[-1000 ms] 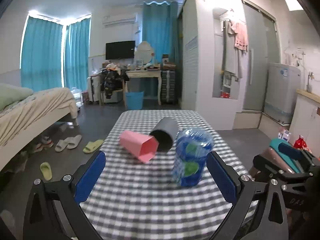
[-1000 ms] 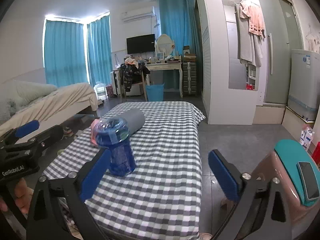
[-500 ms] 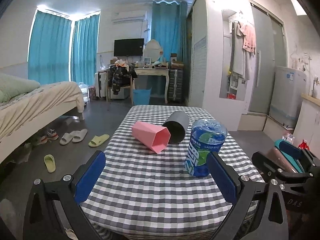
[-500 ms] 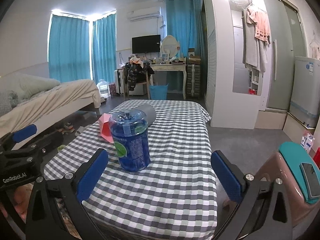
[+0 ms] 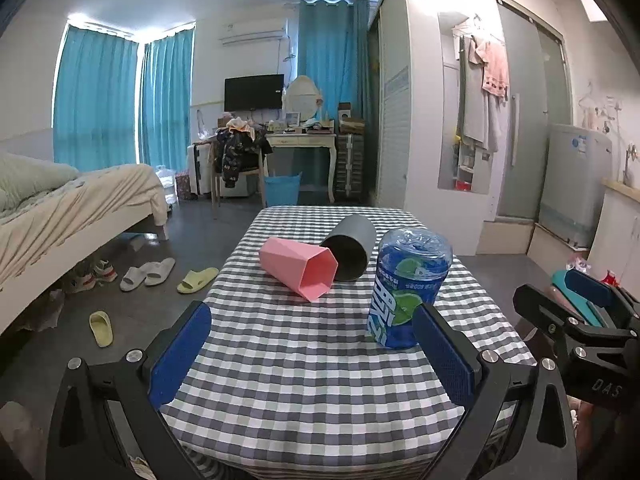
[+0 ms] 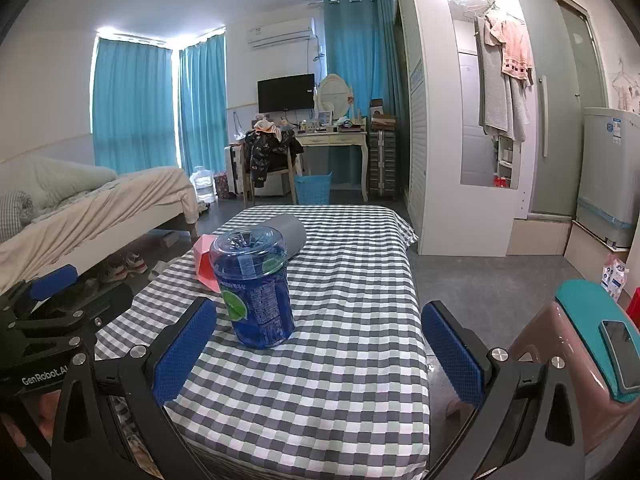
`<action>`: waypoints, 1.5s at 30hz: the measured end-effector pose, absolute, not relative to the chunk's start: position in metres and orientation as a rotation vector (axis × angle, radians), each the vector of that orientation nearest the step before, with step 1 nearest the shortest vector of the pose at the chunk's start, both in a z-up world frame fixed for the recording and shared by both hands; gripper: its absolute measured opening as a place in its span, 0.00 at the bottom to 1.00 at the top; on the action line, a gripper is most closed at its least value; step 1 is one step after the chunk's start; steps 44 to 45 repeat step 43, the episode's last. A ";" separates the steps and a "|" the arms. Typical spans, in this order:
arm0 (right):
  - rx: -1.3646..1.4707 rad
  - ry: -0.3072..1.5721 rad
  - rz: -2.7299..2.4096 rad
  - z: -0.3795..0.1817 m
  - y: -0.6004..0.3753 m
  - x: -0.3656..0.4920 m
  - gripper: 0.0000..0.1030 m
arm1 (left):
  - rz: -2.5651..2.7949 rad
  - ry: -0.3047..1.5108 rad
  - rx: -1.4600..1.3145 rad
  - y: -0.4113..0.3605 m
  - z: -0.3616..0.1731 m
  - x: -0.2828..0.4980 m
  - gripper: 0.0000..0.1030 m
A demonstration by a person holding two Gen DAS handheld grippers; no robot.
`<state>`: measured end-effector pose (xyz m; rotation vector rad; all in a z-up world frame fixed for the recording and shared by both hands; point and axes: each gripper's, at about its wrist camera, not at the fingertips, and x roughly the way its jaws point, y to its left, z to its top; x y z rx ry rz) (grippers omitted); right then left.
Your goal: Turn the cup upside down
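Right now both my grippers hang at the near edge of the desk point(image 5: 304, 364), jaws spread wide and holding nothing: the left gripper point(image 5: 312, 356) faces the middle of the checked cloth, the right gripper point(image 6: 320, 354) sits further right.

Three vessels are out there. A blue cup point(image 5: 408, 288), cut from a drinks bottle by the look of it, stands on the near right with what seems to be a ribbed bottle base on top, so I judge it may already be mouth-down; I cannot see its lower rim clearly. Behind it, a pink cup point(image 5: 300, 268) lies on its side with its open mouth facing me, and a grey cup point(image 5: 352, 252) lies just beside it on the right, touching or nearly so.

My guess is that the next flip belongs to one of the lying cups. To do it well I would approach the pink one from the left, close across its flat walls near mid-length, lift clear of the grey cup before rotating, then set the mouth flat on the cloth. The thin walls will likely flex, so a gentle squeeze is enough.
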<state>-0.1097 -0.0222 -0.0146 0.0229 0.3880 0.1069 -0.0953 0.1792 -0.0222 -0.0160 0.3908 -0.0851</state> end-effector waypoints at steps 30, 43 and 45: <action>0.017 0.396 0.109 -0.015 -0.021 -0.108 1.00 | -0.081 0.387 -0.022 0.181 -0.021 -0.097 1.00; 0.011 0.404 0.111 -0.017 -0.018 -0.105 1.00 | -0.077 0.399 -0.019 0.182 -0.017 -0.095 1.00; 0.011 0.404 0.111 -0.017 -0.018 -0.105 1.00 | -0.077 0.399 -0.019 0.182 -0.017 -0.095 1.00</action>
